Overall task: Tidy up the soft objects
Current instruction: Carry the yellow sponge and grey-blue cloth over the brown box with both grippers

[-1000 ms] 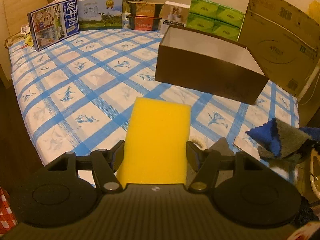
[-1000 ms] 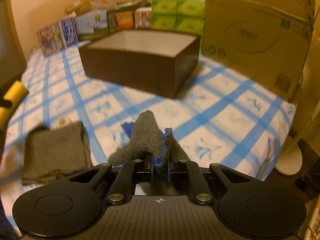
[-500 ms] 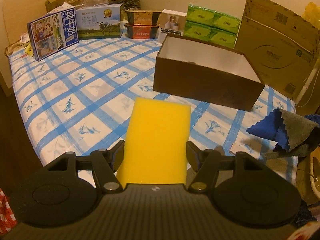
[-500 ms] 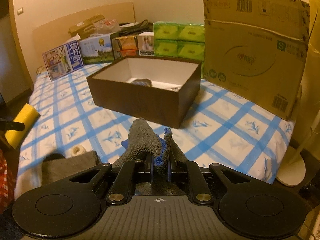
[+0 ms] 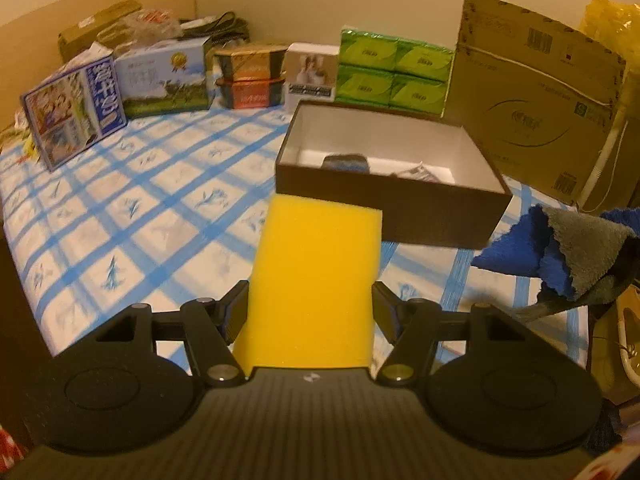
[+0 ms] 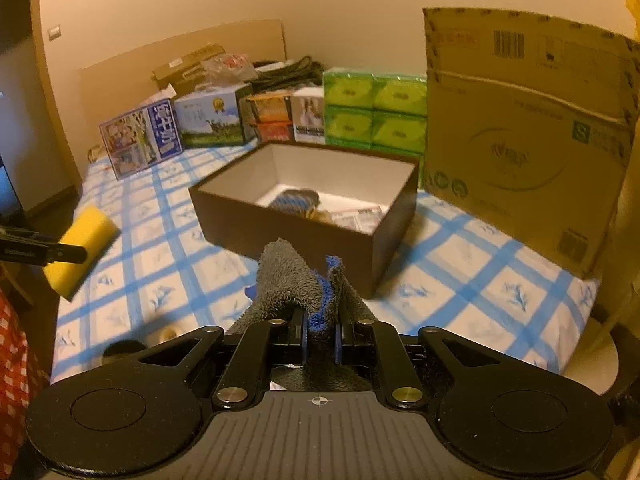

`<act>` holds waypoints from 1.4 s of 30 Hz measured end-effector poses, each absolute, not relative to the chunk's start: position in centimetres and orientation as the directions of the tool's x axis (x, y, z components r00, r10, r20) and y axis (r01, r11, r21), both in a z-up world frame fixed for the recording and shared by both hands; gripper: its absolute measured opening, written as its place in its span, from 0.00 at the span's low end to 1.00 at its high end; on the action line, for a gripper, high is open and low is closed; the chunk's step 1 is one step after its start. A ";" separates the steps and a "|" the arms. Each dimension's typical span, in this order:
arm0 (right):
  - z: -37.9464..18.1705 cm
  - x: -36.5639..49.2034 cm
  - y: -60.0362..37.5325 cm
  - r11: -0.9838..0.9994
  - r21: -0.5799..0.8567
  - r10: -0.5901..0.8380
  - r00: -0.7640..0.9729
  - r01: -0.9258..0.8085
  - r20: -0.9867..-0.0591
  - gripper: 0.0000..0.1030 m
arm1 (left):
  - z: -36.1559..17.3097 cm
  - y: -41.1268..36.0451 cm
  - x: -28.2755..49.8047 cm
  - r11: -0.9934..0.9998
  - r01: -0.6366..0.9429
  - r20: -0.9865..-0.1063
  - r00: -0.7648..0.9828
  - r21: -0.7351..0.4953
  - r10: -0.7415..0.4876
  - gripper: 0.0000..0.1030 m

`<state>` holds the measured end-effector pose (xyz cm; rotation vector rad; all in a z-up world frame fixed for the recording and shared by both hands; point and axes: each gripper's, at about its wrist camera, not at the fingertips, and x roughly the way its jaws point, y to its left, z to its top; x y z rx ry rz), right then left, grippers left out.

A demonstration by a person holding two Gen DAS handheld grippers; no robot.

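Now both grippers ride higher above the blue-checked bedspread (image 5: pixel 132 208) than a second earlier, so the brown box (image 5: pixel 392 208) shows more of its white interior, and the grey folded cloth seen earlier at the right camera's lower left is out of view. Left gripper (image 5: pixel 310 308): jaws spread wide yet pressing the flanks of the yellow sponge (image 5: pixel 316 280), whose long axis runs forward along the fingers toward 12 o'clock, its far edge overlapping the box's near wall in the left view. Right gripper (image 6: pixel 319 336): jaws nearly together, pinching a grey-and-blue cloth (image 6: pixel 298 280) that rises toward 12 o'clock and droops to either side. Brown box: open-topped, at 12 o'clock from both grippers; inside lie a dark blue-and-grey soft item (image 6: pixel 296 200) and printed paper or packaging (image 6: pixel 356 216), too blurred to identify. Behind it stand green packs (image 5: pixel 394 72) and a cardboard carton (image 6: pixel 520 136).
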<state>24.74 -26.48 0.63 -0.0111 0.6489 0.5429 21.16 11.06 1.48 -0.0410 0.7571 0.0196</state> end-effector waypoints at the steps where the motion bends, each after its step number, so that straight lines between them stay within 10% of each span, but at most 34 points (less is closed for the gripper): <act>1: 1.0 25.0 -26.4 0.857 0.158 0.484 0.665 -0.490 -0.569 0.12 | 1.7 10.8 21.6 0.999 -0.024 -0.683 0.730 -0.025 0.001 0.60; 42: 5.6 45.0 -19.5 0.896 0.117 0.429 0.767 -0.429 -0.477 0.12 | 4.9 6.2 47.1 0.996 0.058 -0.693 0.721 0.070 0.007 0.61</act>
